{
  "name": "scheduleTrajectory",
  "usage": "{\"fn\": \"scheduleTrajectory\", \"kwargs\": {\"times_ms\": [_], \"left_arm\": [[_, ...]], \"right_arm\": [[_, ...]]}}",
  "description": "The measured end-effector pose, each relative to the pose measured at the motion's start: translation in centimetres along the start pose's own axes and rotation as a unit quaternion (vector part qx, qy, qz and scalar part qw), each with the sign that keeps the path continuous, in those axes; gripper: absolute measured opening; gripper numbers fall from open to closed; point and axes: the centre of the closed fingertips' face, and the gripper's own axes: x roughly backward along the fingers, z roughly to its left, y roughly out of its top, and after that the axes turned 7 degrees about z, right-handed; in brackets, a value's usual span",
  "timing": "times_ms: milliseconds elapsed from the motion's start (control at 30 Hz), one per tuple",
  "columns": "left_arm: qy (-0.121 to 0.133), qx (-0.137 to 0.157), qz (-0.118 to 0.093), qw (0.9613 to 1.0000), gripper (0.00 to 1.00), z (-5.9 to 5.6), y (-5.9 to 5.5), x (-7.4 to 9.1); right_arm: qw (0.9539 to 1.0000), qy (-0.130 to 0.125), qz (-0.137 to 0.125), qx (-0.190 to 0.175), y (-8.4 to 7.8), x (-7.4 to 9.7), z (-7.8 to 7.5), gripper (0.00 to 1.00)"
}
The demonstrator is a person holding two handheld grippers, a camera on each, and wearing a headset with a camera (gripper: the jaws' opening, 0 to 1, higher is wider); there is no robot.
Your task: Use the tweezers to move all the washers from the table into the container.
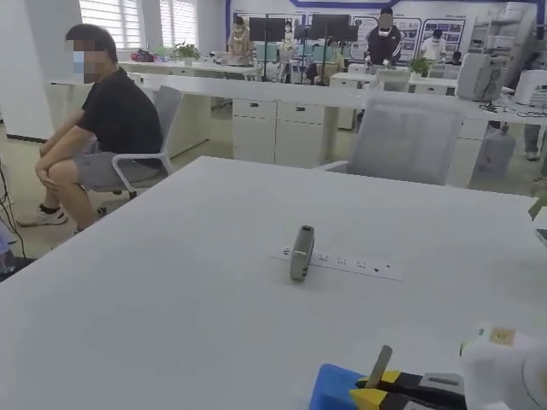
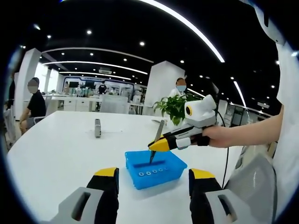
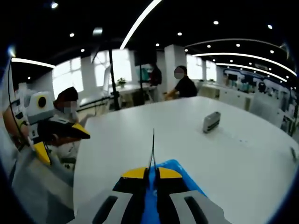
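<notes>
**Tweezers in the tray: a knock could spill washers**

The right gripper (image 2: 158, 145) is clamped on slim metal tweezers (image 2: 157, 134), whose tips point down into the blue plastic container (image 2: 161, 179) on the white table (image 2: 56, 154). The left gripper (image 2: 154, 173) gapes wide, holding nothing. A careless jab might shove the light container or flick washers out. The left gripper view reveals a row of small metal washers (image 2: 150, 171) inside the container. The head view catches just the container's corner, with its inside hidden.

The shallow blue plastic container (image 1: 332, 386) is cut off at 6 o'clock in the head view and largely hidden behind the right gripper (image 3: 152, 177) in its own view. The thin metal tweezers (image 3: 153, 149) are blurred there.
</notes>
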Motion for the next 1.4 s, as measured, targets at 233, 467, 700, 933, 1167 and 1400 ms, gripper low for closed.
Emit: {"fn": "scheduleTrajectory", "kwargs": {"times_ms": [233,467,700,933,1167,1400], "left_arm": [[-0.002,-0.003,0.013,0.9999,0.54,-0.2,-0.3,-0.1],[-0.037,-0.023,0.039,0.9983,0.42,-1.6,-0.8,-0.5],[-0.090,-0.054,0.068,0.9921,0.28,-4.1,-0.9,-0.9],[-0.161,-0.104,0.106,0.9757,0.13,-6.9,-1.6,-1.8],[-0.202,-0.142,0.120,0.9615,0.07,-8.7,-2.1,-2.0],[-0.231,-0.226,0.134,0.9367,0.00,-9.6,-2.6,-1.6]], "right_arm": [[0.9998,0.015,-0.012,-0.005,-0.4,2.1,2.3,0.04],[0.9994,0.033,0.004,0.001,-2.3,3.6,4.7,0.04],[0.9956,0.077,0.044,0.031,-4.9,4.1,6.9,0.04],[0.9764,0.138,0.105,0.129,-7.6,3.7,10.7,0.04],[0.9583,0.171,0.143,0.179,-9.4,3.5,13.0,0.04],[0.9466,0.168,0.173,0.214,-10.5,3.6,13.0,0.04]]}}
